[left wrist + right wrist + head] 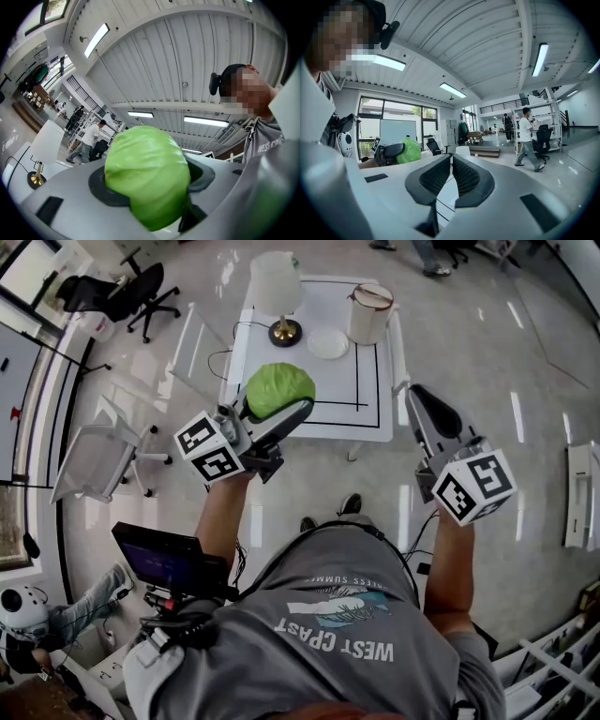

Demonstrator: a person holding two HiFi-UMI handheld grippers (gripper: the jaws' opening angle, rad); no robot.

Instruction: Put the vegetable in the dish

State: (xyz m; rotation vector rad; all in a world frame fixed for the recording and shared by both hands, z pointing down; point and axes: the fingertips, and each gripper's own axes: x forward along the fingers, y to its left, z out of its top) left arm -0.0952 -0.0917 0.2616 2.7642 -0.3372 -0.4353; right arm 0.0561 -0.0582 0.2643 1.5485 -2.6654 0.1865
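The white bench (370,418) carries the dish (327,343), and short of that dish the left gripper (279,405) pinches the green cabbage (279,385) aloft in its fingers, apparently to carry it over, while the empty right gripper (415,396) hangs to the dish's right, fingers pressed together.

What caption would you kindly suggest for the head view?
Left gripper holds a green cabbage near the white table; right gripper shut and empty.
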